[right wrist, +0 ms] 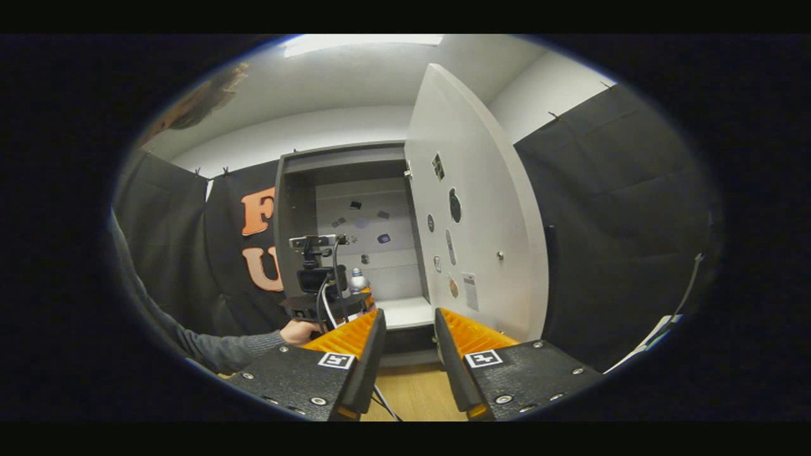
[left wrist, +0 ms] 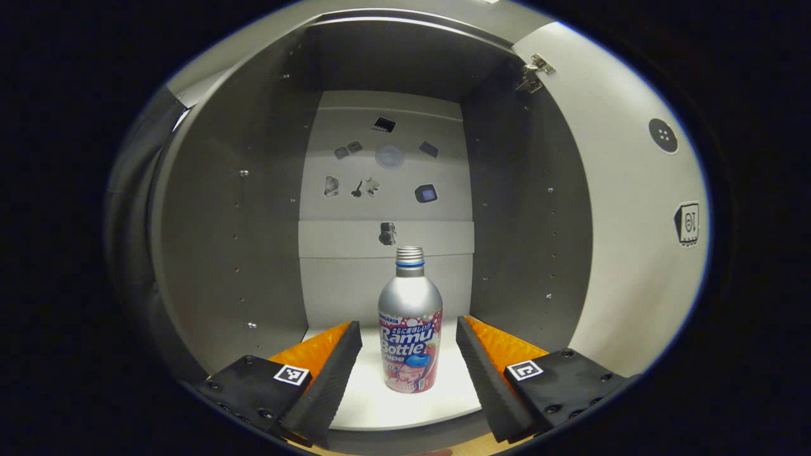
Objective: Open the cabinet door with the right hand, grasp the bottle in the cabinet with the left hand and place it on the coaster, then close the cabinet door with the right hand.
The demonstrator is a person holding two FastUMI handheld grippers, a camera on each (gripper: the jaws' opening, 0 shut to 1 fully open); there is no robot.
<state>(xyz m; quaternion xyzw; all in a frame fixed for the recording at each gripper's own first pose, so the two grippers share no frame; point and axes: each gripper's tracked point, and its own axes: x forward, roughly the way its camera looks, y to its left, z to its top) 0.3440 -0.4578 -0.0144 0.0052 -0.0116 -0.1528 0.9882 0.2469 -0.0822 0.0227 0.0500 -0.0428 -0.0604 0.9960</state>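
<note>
Bottle [left wrist: 410,320] stands upright on the cabinet's [left wrist: 228,209] white floor, between the spread fingers of my left hand-held gripper [left wrist: 408,354], which do not touch it. Cabinet door [right wrist: 472,209] is swung open to the right. My right hand-held gripper [right wrist: 408,345] hangs empty, fingers apart, facing the cabinet.

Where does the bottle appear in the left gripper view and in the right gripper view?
Left gripper view: the bottle stands upright at lower centre, on the cabinet floor.
Right gripper view: the bottle is small, left of centre, partly behind the left gripper.
Shared landmark: the open cabinet door, right of the bottle.
</note>
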